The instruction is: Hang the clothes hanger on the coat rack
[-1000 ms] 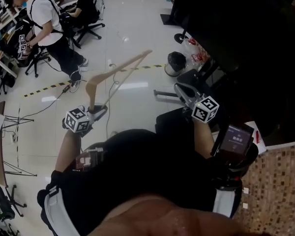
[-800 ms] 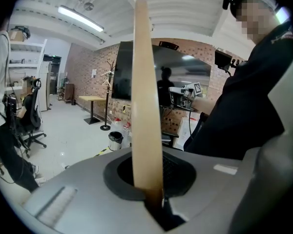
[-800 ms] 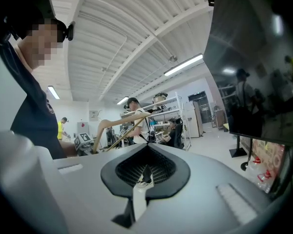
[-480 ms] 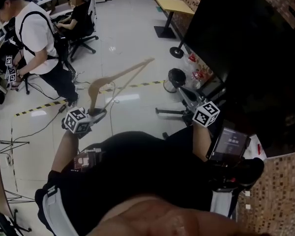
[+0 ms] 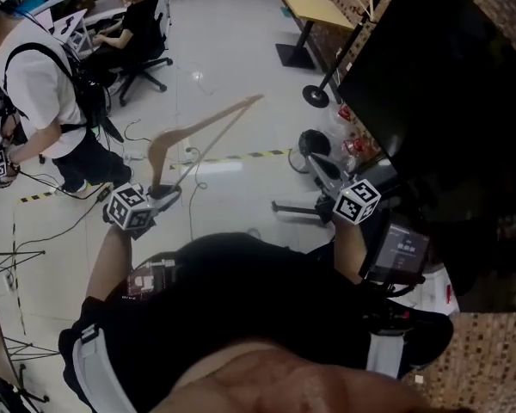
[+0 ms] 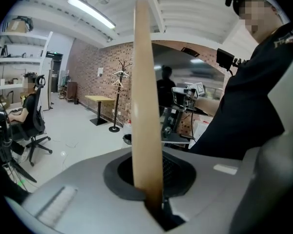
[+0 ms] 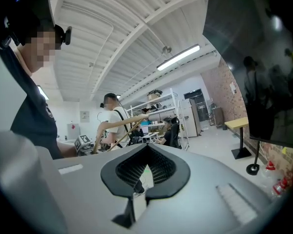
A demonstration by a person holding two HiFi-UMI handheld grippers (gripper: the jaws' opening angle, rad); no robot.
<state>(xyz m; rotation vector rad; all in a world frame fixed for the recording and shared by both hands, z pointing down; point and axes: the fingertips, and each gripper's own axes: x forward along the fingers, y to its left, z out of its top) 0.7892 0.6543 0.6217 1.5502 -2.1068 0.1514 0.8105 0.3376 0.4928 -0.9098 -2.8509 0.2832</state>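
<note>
A light wooden clothes hanger point(image 5: 199, 131) slants up and to the right over the floor, its lower end clamped in my left gripper point(image 5: 161, 194). In the left gripper view the hanger point(image 6: 146, 106) rises straight up out of the jaws of that gripper point(image 6: 156, 206), which are shut on it. The coat rack point(image 5: 344, 41) stands at the far right by the brick wall, its foot on the floor. It shows small in the left gripper view too, as a coat rack point(image 6: 118, 95) with empty hooks. My right gripper point(image 5: 321, 169) is held level, shut and holding nothing point(image 7: 138, 199).
A large black screen point(image 5: 447, 101) fills the right side. A yellow table point(image 5: 314, 11), a black bin point(image 5: 311, 142) and a stand's legs point(image 5: 297, 206) lie ahead on the right. Two people point(image 5: 43, 84) work at desks on the left. Striped tape point(image 5: 241, 157) crosses the white floor.
The whole view has shifted forward along the floor: the yellow table is closer and the coat rack has come into view. Both grippers hold their pose, with the hanger still gripped.
</note>
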